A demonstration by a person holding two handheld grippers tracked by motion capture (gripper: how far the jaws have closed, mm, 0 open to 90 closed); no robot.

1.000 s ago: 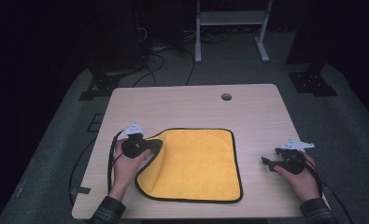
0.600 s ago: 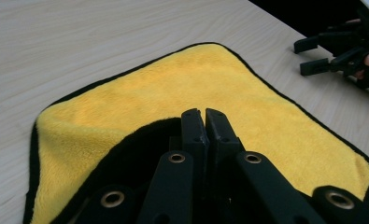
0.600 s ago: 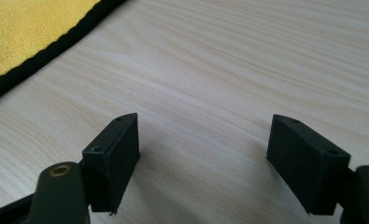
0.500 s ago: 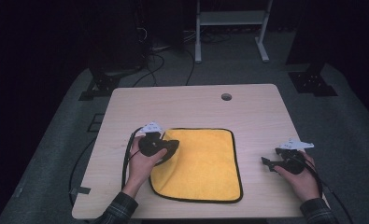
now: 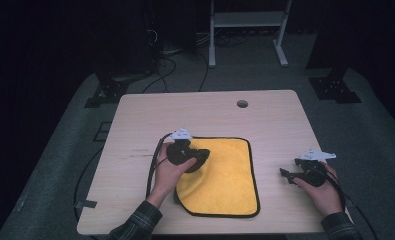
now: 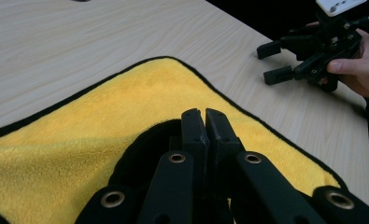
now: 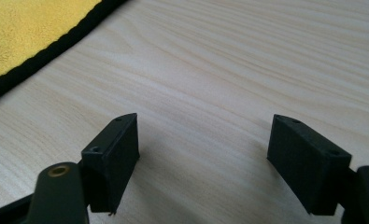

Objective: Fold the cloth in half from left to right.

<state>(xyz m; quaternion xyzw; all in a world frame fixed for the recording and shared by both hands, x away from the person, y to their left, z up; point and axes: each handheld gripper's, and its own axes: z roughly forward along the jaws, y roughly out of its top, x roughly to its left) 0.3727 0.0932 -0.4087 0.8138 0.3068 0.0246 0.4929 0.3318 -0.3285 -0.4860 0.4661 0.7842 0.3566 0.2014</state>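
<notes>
my left gripper (image 5: pixel 201 159) is clenched on the edge of the yellow cloth (image 5: pixel 230 175); in my left gripper view my two black jaws stand pressed together with the cloth's black-trimmed hem pinched between them, and a fold of it curls up dark just behind them; the cloth (image 6: pixel 140 107) lies on the wooden table (image 5: pixel 210 112), spread flat from the table's centre toward its six o'clock edge, its left side lifted and doubled over toward three o'clock under my left hand (image 5: pixel 167 172); the rounded near corner sits at about six o'clock of the table, close to the edge; from my left gripper view the cloth's far corner curves round at twelve o'clock, and my other gripper (image 6: pixel 308 58) shows at two o'clock, held in a hand (image 6: pixel 359 70), clear of the cloth.

my right gripper (image 5: pixel 291 175) is released, jaws spread wide with bare wood between them (image 7: pixel 203 158); it rests low over the table at about four o'clock of the table, well apart from the cloth's right hem; in my right gripper view that hem (image 7: pixel 46 51) runs across at ten o'clock, yellow pile beyond the black trim; a small round hole (image 5: pixel 242 104) sits in the table at one o'clock, far from both of my grippers.
</notes>
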